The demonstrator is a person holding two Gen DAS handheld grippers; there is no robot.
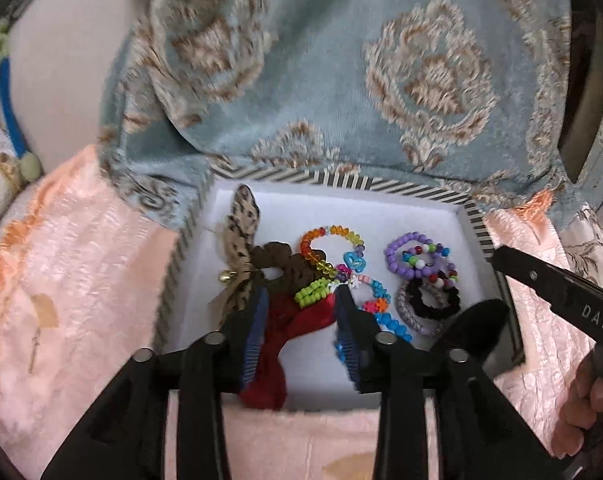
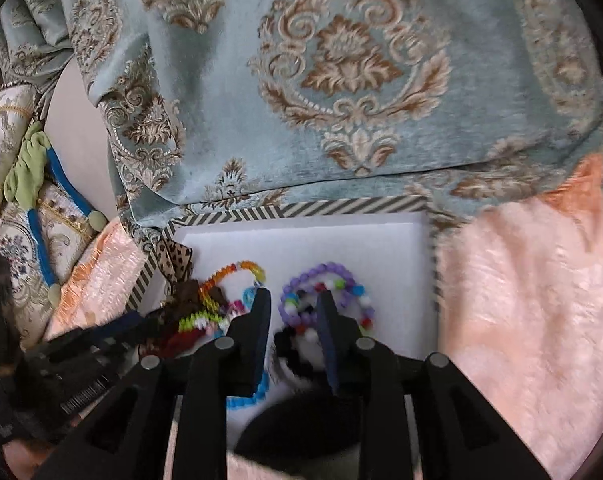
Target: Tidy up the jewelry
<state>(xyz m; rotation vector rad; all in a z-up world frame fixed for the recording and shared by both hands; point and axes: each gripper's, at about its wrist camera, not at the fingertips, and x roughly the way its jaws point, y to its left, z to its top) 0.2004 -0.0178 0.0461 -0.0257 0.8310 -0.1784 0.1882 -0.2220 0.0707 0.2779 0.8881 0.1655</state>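
Both grippers hang over a white-lined box (image 1: 381, 216) with a black-and-white striped rim, set on peach fabric (image 1: 69, 264) with a blue damask cloth (image 1: 321, 92) behind it. The left gripper (image 1: 301, 300) has its jaws apart; a red fabric piece (image 1: 297, 320) lies in the gap between them, and the pads do not visibly press on it. The right gripper (image 2: 293, 308) also has its jaws apart, poised above a purple bead bracelet (image 2: 325, 276) with nothing clamped. All the jewelry sits in the box: a leopard-print bow (image 1: 241, 224) at the left wall, a brown scrunchie (image 1: 285, 264), an orange and yellow bead bracelet (image 1: 329, 240), a blue bead bracelet (image 1: 385, 312), and a black scrunchie (image 1: 433, 300) toward the right side. The right-wrist view is blurred.
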